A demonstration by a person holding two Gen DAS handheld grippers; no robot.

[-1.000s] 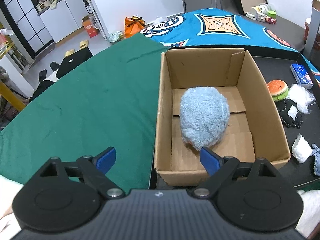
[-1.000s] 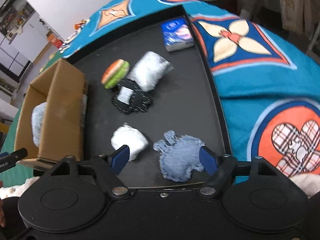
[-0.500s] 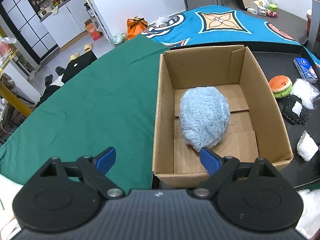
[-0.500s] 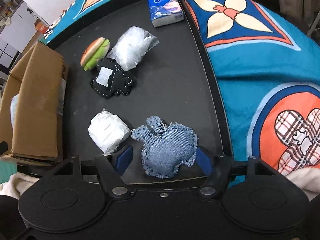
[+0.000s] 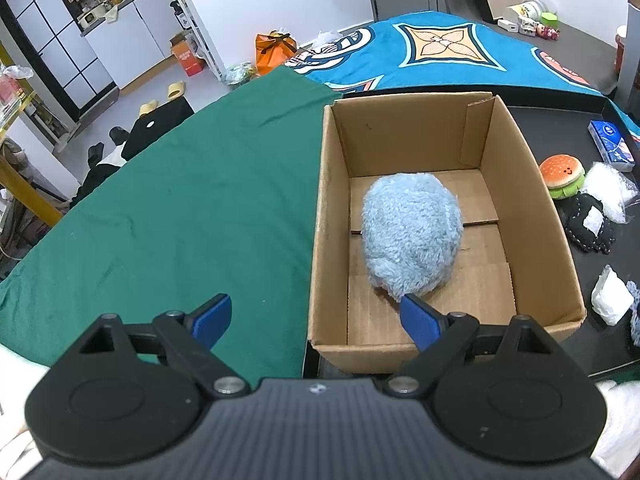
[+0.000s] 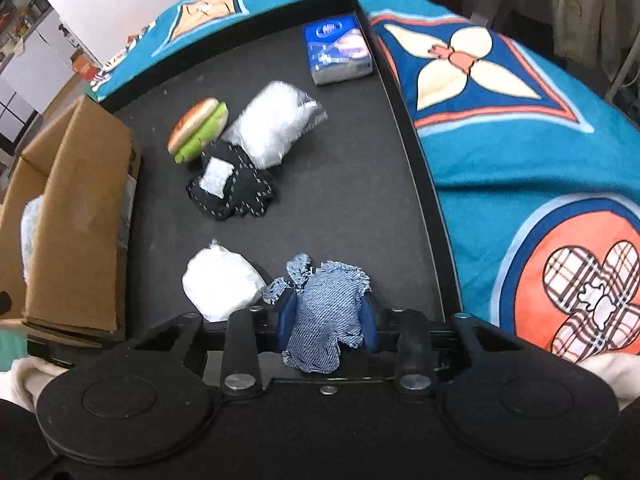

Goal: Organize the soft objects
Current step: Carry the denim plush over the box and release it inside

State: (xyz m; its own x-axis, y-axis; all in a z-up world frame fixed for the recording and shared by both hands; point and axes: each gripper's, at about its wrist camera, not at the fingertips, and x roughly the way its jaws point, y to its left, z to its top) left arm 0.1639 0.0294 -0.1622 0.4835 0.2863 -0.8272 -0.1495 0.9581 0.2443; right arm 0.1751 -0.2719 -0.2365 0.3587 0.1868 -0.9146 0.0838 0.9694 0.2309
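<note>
A kitchen nook with white cabinets [image 5: 108, 40] and a pale floor lay at far left, slippers [image 5: 176, 89] on it. A green cloth [image 5: 180, 208] covered the near table, matte and faintly creased. The left gripper [image 5: 316, 320] stood spread and empty over the cloth's edge. Next came the brown cardboard box [image 5: 320, 220], open-topped, with a shaggy blue plush [image 5: 412, 232] on its floor. Right of the box a black tray [image 6: 360, 184] held a burger toy [image 6: 198, 128], a crinkly clear bag [image 6: 276, 120], a stitched black pouch [image 6: 232, 188], a tissue pack [image 6: 338, 54] and a white bundle [image 6: 220, 284], possibly wrapped in plastic. The right gripper [image 6: 328, 316], jaws just closing, pinched the frayed denim patch [image 6: 324, 308] at the tray's near edge. A bright patterned blanket [image 6: 520, 140] spread at far right
</note>
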